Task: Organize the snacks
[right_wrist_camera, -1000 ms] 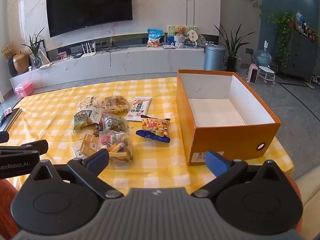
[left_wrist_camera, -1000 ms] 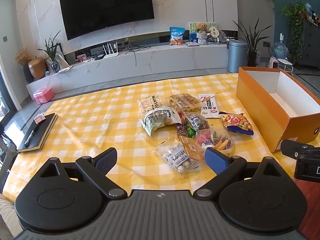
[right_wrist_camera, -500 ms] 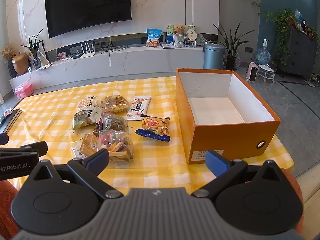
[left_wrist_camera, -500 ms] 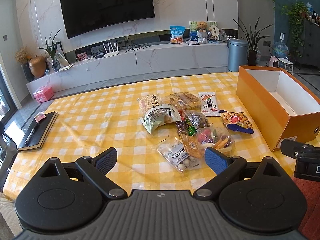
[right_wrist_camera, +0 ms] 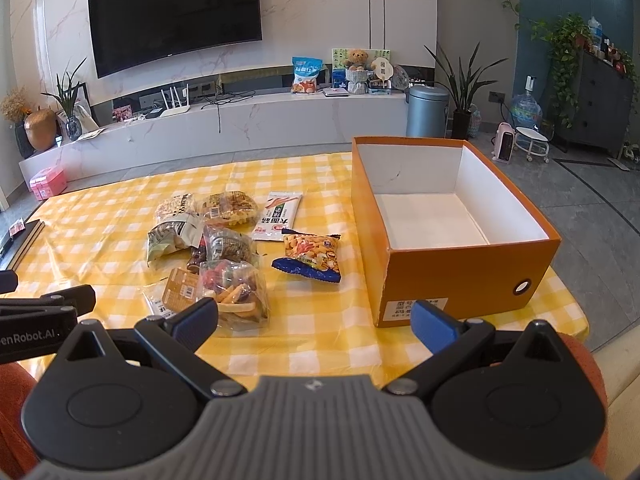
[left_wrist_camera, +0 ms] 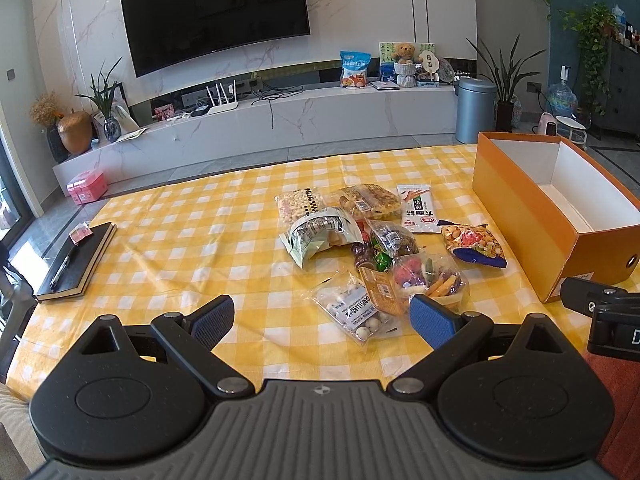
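Several snack bags lie in a cluster on the yellow checked tablecloth [left_wrist_camera: 180,240]. Among them are a blue-edged chip bag [left_wrist_camera: 474,245] [right_wrist_camera: 310,257], a clear bag of mixed colourful snacks [left_wrist_camera: 428,278] [right_wrist_camera: 236,292], a clear bag of white balls [left_wrist_camera: 354,308], a white sachet [left_wrist_camera: 416,213] [right_wrist_camera: 278,216] and a pale green bag [left_wrist_camera: 316,236] [right_wrist_camera: 170,236]. An open orange box [left_wrist_camera: 532,216] [right_wrist_camera: 460,272] with a white, empty inside stands right of them. My left gripper [left_wrist_camera: 322,322] is open and empty near the front edge. My right gripper [right_wrist_camera: 314,322] is open and empty, between snacks and box.
A black notebook with a pen [left_wrist_camera: 76,262] lies at the table's left edge. A white TV bench [left_wrist_camera: 280,128] with a wall TV [left_wrist_camera: 216,12] runs behind the table. A grey bin [right_wrist_camera: 426,110] and plants stand at the back right.
Both grippers have drifted slightly back, so the snacks and box sit a little higher in view. Jaws stay open; nothing on the table has moved.
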The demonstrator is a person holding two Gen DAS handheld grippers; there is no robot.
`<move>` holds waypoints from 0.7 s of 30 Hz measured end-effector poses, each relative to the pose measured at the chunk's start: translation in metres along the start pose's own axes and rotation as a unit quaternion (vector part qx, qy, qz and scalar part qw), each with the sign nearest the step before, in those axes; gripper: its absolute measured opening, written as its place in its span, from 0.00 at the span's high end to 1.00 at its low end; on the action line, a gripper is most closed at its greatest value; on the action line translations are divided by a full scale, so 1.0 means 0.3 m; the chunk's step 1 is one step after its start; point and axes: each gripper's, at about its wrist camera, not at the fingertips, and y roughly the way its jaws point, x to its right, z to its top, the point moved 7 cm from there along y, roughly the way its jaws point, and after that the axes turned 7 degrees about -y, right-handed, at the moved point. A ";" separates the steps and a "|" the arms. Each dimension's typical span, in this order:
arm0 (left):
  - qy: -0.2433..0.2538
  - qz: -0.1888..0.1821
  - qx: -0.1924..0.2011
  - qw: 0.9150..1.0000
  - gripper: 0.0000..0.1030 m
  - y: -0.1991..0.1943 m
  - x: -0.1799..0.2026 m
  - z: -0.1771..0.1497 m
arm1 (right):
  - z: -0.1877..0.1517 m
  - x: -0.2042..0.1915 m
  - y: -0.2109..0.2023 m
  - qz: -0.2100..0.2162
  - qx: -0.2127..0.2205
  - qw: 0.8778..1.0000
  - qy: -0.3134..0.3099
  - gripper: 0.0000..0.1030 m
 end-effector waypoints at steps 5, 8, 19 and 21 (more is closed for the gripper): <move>-0.001 0.001 -0.001 1.000 0.00 -0.001 -0.002 -0.004 | -0.001 0.001 0.000 -0.001 0.000 1.000 0.000 0.03; -0.001 0.002 -0.004 1.000 0.00 -0.001 -0.005 -0.014 | 0.002 0.000 -0.001 -0.001 0.000 1.000 0.001 0.03; -0.003 -0.001 -0.007 1.000 0.00 -0.007 -0.007 -0.015 | 0.004 -0.003 0.000 0.000 -0.001 1.000 0.003 0.03; -0.003 -0.001 -0.009 1.000 0.00 -0.007 -0.005 -0.014 | 0.003 0.000 0.000 0.000 -0.001 1.000 0.004 0.03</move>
